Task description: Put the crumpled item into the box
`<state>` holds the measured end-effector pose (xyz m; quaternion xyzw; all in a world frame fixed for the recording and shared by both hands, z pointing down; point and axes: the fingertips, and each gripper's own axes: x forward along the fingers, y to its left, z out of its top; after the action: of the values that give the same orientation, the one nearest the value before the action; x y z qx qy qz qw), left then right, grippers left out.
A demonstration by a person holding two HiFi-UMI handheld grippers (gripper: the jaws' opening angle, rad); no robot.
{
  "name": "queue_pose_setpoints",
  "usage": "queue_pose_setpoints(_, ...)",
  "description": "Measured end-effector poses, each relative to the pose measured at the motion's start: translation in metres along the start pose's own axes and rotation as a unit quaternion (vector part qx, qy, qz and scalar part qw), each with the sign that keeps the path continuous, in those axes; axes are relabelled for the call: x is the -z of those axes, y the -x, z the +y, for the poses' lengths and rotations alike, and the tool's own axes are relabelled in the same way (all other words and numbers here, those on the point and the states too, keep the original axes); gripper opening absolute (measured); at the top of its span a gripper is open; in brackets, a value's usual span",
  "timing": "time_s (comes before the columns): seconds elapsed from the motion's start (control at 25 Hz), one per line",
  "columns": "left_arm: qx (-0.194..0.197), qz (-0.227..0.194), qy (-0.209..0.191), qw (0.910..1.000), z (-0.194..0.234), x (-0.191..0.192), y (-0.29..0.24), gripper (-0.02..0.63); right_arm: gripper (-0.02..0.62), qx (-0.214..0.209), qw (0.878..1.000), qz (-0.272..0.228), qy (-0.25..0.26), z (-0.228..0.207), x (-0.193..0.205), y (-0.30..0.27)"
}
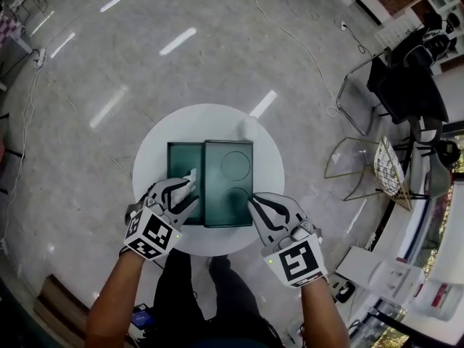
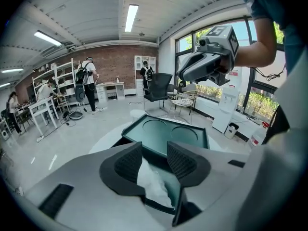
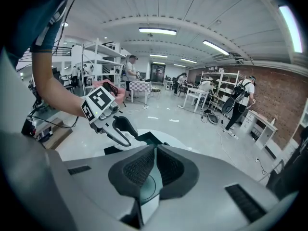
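Observation:
A dark green open box (image 1: pixel 180 158) lies on the round white table (image 1: pixel 156 147), with its flat green lid (image 1: pixel 228 172) lying beside it on the right. The white crumpled item (image 1: pixel 191 177) (image 2: pixel 151 182) hangs over the box between the jaws of my left gripper (image 1: pixel 190 188) (image 2: pixel 154 160). It rests against the left pad, with a gap to the right pad, so this gripper is open. My right gripper (image 1: pixel 253 203) (image 3: pixel 155 165) is at the lid's right front edge, its pads closed on the thin rim.
A second small white object (image 1: pixel 248 127) lies on the table just behind the lid. Wire chairs (image 1: pixel 362 162) and a dark office chair (image 1: pixel 406 85) stand to the right. Cables (image 1: pixel 312 56) run over the floor. People stand by shelves in the background (image 2: pixel 89 83).

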<state>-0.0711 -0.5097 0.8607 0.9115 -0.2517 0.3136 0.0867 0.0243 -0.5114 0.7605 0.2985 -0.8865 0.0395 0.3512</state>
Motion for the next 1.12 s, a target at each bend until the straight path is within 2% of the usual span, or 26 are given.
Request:
queue_pose_setpoints(0.44,-0.006,-0.026,-0.019,0.9995,-0.005,-0.059,0.041,0.179,0.04,0.011,1.0,-0.02,0.014,-0.011,-0.036,0.034)
queue_pose_setpoints(0.6,-0.024,-0.048,-0.016,0.9984,-0.007,-0.09,0.068,0.176,0.04,0.016,0.999,-0.031,0.018,-0.013,-0.052,0.055)
queue_pose_setpoints(0.84,-0.059,-0.081,-0.021,0.9947,-0.002,-0.14,0.121,0.139,0.04,0.025,0.998,-0.052,0.03,-0.017,-0.086,0.09)
queue_pose_setpoints(1.12,-0.094,-0.125,-0.055,0.9862,-0.007,-0.207,0.192,0.09,0.04,0.036,0.996,-0.077,0.042,-0.016,-0.131,0.134)
